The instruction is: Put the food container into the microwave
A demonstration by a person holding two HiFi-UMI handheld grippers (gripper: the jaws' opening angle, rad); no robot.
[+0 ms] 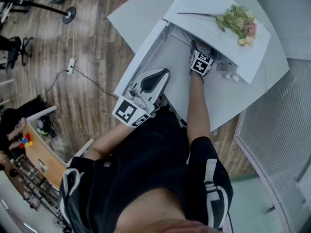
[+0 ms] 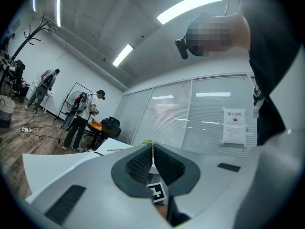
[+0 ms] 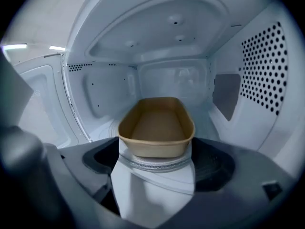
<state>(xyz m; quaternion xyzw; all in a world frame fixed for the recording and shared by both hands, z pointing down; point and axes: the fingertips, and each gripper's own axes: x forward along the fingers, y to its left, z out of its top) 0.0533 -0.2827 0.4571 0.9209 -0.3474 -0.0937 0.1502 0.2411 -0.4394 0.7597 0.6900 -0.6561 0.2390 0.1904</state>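
Note:
A tan, empty food container (image 3: 155, 123) sits on the round turntable (image 3: 157, 163) inside the white microwave (image 3: 259, 70). My right gripper (image 3: 155, 168) reaches into the cavity, open, its jaws spread wider than the container's near end and not touching it. In the head view only its marker cube (image 1: 200, 62) shows at the microwave's (image 1: 214, 8) mouth; the container is hidden there. My left gripper (image 1: 163, 74) is shut on nothing beside the opened door (image 1: 143, 52). In its own view the left gripper (image 2: 152, 159) points up at the ceiling.
A bunch of flowers (image 1: 238, 22) lies on top of the microwave. The microwave stands on a white table (image 1: 228, 101). A power strip (image 1: 71, 65) and cable lie on the wooden floor. A cart (image 1: 41, 149) stands at left. Two people (image 2: 86, 116) stand far off.

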